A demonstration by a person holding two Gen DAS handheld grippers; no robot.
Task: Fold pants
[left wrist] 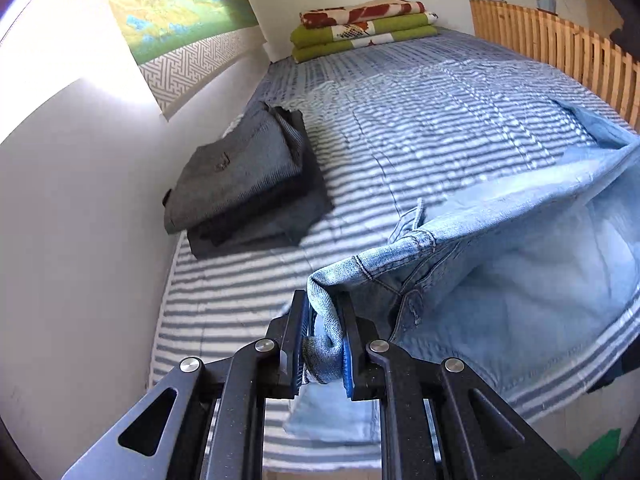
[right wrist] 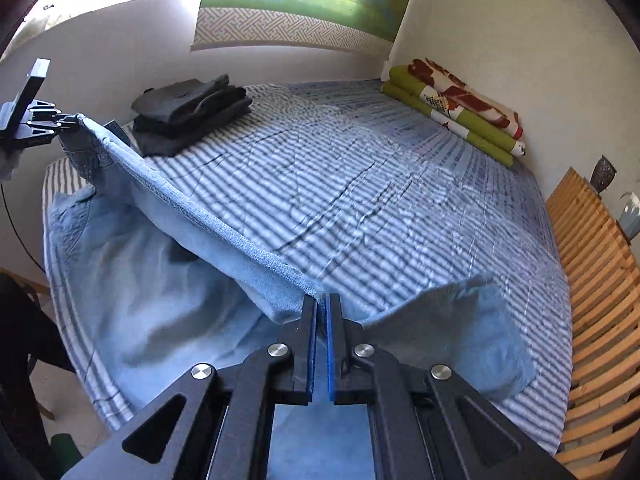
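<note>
Two grippers: we hold one pair of light blue jeans [right wrist: 160,312] above the striped bed [right wrist: 400,200].
Left gripper [left wrist: 324,340]: clamped on bunched waistband denim.
Right gripper [right wrist: 322,336]: pinched nearly closed on the hem edge.
Between us: the fabric edge stretches taut.

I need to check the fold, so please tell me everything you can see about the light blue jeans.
The light blue jeans look like faded denim with visible seams and stitching. One edge is lifted and stretched fairly straight between the left gripper, shut on a bunched thick hem, and the right gripper, shut on a thin edge. The rest hangs slack and rests on the striped bedcover at the near side of the bed.
</note>
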